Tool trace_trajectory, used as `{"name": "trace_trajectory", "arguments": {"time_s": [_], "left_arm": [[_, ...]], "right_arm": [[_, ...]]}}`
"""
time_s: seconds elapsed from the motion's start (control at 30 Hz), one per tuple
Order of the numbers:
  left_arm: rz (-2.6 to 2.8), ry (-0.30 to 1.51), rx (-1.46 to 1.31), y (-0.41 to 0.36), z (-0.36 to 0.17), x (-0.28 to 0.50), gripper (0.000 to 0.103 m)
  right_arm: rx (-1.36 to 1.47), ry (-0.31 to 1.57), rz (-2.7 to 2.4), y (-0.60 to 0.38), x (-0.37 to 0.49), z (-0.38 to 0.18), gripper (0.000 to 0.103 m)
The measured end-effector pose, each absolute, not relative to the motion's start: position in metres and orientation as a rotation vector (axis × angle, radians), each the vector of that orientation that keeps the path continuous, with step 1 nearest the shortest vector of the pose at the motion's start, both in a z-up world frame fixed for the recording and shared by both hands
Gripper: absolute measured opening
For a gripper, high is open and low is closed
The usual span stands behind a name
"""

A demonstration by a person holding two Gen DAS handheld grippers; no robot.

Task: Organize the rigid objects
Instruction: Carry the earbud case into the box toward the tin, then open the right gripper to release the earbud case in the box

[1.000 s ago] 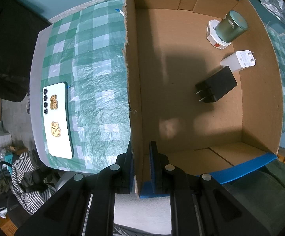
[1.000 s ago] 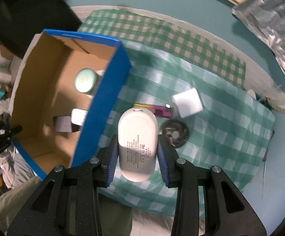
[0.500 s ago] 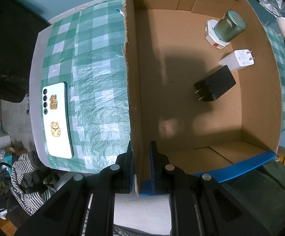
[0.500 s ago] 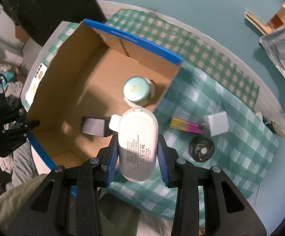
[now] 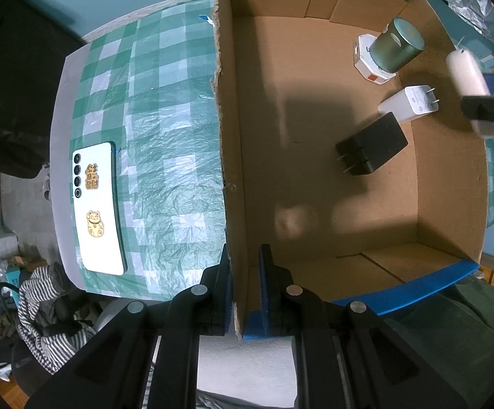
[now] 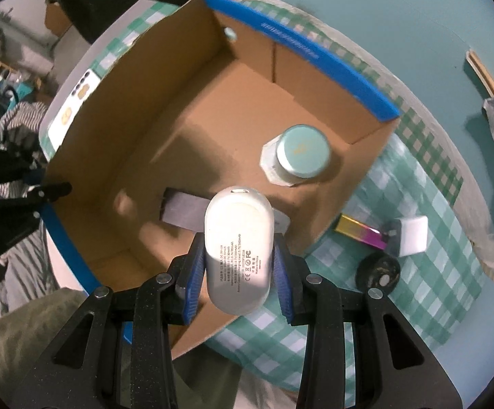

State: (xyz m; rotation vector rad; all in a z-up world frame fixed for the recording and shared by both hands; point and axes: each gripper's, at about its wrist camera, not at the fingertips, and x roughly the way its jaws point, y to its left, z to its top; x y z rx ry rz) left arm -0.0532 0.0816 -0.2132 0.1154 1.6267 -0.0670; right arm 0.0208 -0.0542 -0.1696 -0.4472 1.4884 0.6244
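The white power bank (image 6: pixel 238 248) sits in the middle of the right wrist view, squeezed tight in the right gripper (image 6: pixel 238 255) above the cardboard box (image 6: pixel 117 129). In the left wrist view, a white phone (image 5: pixel 97 209) lies at the left on the checked cloth (image 5: pixel 165 136). The left gripper (image 5: pixel 245 289), bottom middle, pinches the box wall. A green tin (image 5: pixel 397 46) and two chargers sit inside, upper right.

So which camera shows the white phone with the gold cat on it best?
The left wrist view. There the white phone lies whole on the checked cloth, left of the cardboard box, its stickers and lenses clear. The right wrist view catches only a small, blurry part beyond the box's far wall.
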Motion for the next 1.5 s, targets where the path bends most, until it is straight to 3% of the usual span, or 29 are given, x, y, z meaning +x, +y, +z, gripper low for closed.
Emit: {"name": "trace_trajectory", "arguments": {"time_s": [0.6,0.83,0.97,1.5], "left_arm": [[-0.067,1.628,0.11,0.083,-0.213,-0.053,0.012],[-0.066,1.632,0.102,0.085,-0.213,-0.055,0.012],[-0.063,1.631,0.099,0.085,-0.213,-0.055,0.012],[-0.054,1.619,0.094,0.088,-0.21,-0.056,0.012]], "right_arm": [[-0.514,1.501,0.621,-0.054,0.014,-0.187,0.037],[-0.416,1.486,0.613,-0.067,0.022,-0.17,0.043],[-0.383,1.462,0.592,-0.074,0.025,-0.158,0.053],[-0.3,1.413,0.512,-0.111,0.032,-0.122,0.053]]}}
